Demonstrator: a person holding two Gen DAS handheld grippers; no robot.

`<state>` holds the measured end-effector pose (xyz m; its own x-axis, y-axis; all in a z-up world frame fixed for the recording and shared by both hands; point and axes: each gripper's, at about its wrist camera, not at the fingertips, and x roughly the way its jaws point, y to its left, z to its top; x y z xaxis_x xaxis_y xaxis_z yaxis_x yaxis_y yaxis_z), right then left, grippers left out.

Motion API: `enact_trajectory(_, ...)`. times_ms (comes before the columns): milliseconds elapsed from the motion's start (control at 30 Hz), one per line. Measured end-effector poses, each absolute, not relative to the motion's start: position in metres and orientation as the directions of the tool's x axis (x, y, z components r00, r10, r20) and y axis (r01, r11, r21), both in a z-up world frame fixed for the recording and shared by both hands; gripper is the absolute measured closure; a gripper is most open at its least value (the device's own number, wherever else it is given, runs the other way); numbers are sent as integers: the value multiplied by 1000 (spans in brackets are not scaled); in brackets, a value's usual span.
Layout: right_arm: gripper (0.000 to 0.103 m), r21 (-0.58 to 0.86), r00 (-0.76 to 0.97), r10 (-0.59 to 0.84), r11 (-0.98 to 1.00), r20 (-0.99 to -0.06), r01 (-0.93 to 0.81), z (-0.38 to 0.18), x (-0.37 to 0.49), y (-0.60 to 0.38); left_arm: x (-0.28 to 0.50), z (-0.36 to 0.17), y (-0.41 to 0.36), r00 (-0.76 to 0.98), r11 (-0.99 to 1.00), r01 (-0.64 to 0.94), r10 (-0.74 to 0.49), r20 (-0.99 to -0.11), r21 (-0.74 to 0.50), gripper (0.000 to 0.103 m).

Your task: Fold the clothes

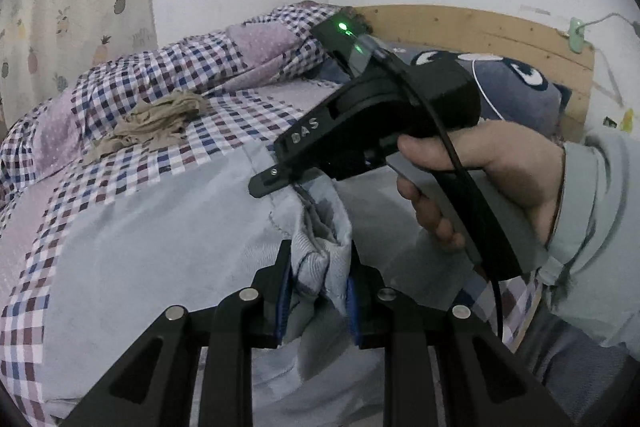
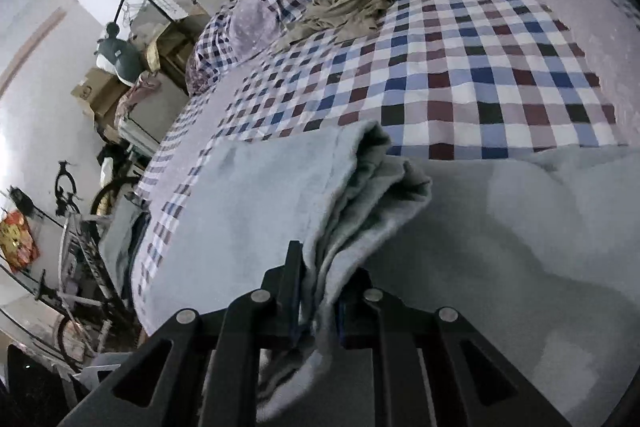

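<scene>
On the checked bedspread point(image 2: 480, 75), left claw point(image 1: 320, 291) and right claw point(image 2: 320, 291) each clamp the pale blue garment point(image 2: 256, 195)

Left tool point(image 1: 320, 291): matte black linkage arms, silver round rivets, blue pads inside the fingers; right tool point(image 2: 318, 297): same black arms and rivets; its black body bears "DAS" lettering, green lights, black cable; hand point(image 1: 476, 183) in pale grey-green sleeve point(image 1: 600, 211).
</scene>
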<state>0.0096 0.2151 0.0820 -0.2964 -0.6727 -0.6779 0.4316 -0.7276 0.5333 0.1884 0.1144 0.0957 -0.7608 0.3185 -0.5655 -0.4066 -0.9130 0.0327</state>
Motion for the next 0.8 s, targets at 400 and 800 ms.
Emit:
enact_trajectory(400, 89, 542, -328, -693, -712, -642, 446, 106, 13, 208, 192, 102, 108, -785, -920, -392, 335, -521, -1, 79)
enact_trajectory(800, 92, 444, -365, -731, -655, -577, 611, 254, 40, 42, 219, 201, -56, -909, -929, -298, 347, -231, -221, 80)
